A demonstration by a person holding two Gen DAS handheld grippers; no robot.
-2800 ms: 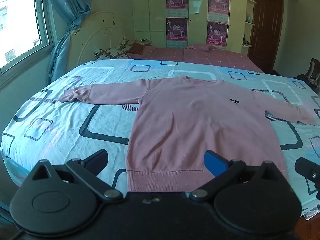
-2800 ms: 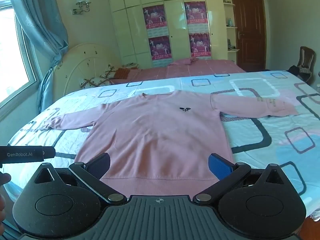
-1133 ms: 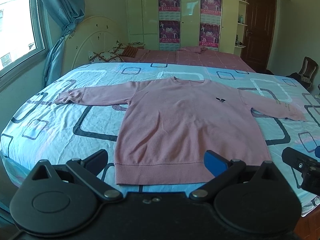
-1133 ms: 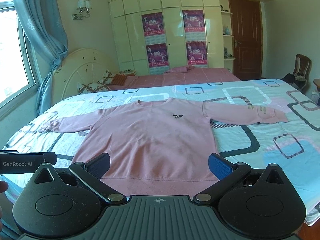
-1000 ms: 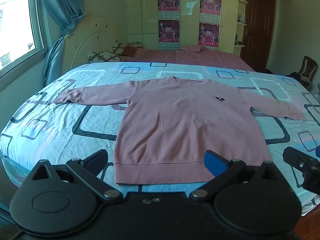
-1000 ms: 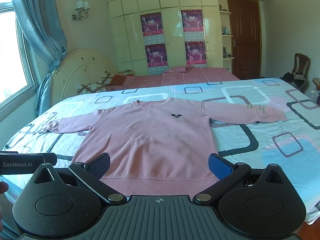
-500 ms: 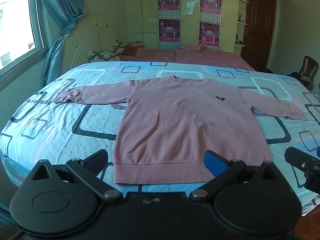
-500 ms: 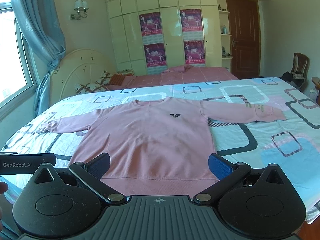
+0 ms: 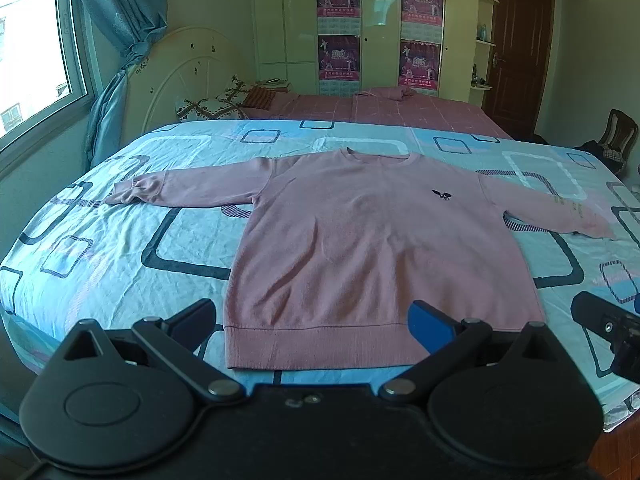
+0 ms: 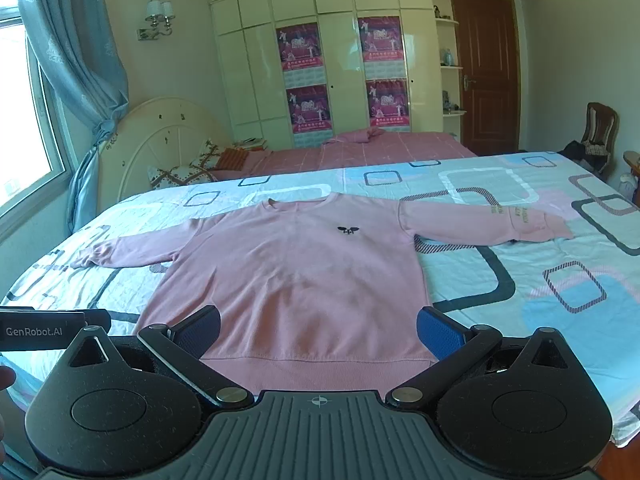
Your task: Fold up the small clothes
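Observation:
A pink long-sleeved sweatshirt (image 9: 372,240) (image 10: 296,276) lies flat and face up on the bed, both sleeves spread out, a small dark emblem on the chest. Its ribbed hem faces me at the bed's near edge. My left gripper (image 9: 312,320) hovers open in front of the hem, nothing between its fingers. My right gripper (image 10: 318,330) is also open and empty, held just before the hem. In the left wrist view the right gripper's body (image 9: 608,328) shows at the right edge.
The bed's sheet (image 9: 120,240) is light blue with square outlines and slightly wrinkled. A second bed with a pink cover (image 10: 360,148) stands behind, then wardrobes with posters. A white headboard (image 9: 180,80) and a window are at left, a chair (image 10: 598,128) and door at right.
Both grippers have drawn back a little from the bed since the earliest frames, so the whole hem now shows. The sweatshirt has not moved and both grippers stay open.

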